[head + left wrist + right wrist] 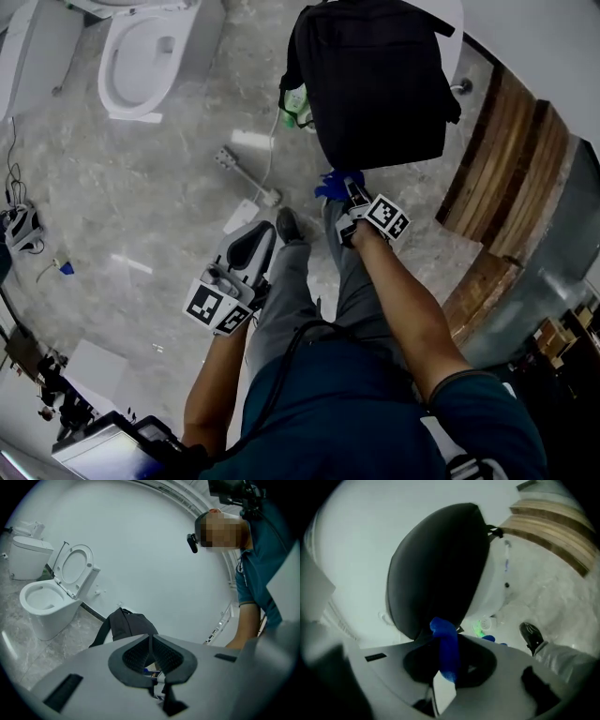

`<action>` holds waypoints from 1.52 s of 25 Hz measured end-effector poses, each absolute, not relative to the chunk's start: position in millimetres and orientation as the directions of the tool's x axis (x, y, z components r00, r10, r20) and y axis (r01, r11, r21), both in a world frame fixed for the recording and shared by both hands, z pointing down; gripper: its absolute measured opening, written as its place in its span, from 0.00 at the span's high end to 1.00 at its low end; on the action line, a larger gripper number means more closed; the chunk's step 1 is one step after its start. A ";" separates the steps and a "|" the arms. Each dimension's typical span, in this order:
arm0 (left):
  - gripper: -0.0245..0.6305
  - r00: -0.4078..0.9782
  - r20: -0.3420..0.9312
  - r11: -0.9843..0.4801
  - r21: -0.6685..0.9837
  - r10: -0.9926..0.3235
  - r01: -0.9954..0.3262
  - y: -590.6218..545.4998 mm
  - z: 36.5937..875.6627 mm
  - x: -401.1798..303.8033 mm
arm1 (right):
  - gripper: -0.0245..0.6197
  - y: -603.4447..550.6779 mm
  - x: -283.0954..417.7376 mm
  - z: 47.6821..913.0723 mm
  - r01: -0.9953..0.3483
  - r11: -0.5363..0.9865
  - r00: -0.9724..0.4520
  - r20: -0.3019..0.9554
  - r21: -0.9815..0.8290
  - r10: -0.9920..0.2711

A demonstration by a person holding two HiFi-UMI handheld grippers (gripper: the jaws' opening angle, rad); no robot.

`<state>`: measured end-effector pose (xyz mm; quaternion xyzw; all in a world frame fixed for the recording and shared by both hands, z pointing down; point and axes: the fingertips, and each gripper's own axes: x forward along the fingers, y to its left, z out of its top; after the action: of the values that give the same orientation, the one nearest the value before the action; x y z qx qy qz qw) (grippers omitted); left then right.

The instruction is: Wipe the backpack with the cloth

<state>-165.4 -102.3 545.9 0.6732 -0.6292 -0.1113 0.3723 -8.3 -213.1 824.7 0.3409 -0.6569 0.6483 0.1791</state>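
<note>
Right claw [349, 195] clamped on the blue cloth [334, 182]; cloth bunched just under the lower edge of the backpack [380, 80], can't tell if touching; backpack is propped up ahead of the person's feet, toilet [141, 56] well apart to its left; left claw [255, 246] pinched together, nothing in it, low by the leg; reads as the approach step, wiping not started; next: raise cloth onto the front panel, press, stroke across; left claw may need to steady the bag.

My left gripper [260, 234], low at 7 o'clock, has its jaws pressed together, empty. My right gripper [351, 190], reaching toward 12 o'clock, pinches a blue cloth [331, 184].
</note>
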 end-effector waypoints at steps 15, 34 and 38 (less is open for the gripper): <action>0.92 0.208 0.318 0.047 0.639 -0.925 -0.768 -147.5 540.4 -138.1 | 0.89 -454.9 109.3 718.1 -0.663 0.054 -0.559 0.446 -0.746 -0.699; 0.92 0.175 0.325 0.077 0.633 -0.929 -0.770 -152.2 536.5 -159.1 | 0.89 -317.5 -72.7 682.7 -0.439 0.805 -0.816 0.553 -0.399 -0.171; 0.92 0.172 0.323 0.080 0.640 -0.931 -0.764 -148.5 539.2 -161.8 | 0.89 -368.0 29.0 704.4 -0.655 0.713 -0.646 0.677 -0.253 -0.353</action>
<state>-161.8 -148.5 539.2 0.6689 -0.6335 -0.1115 0.3725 29.0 -368.0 704.4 0.2885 -0.8731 0.2459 0.3065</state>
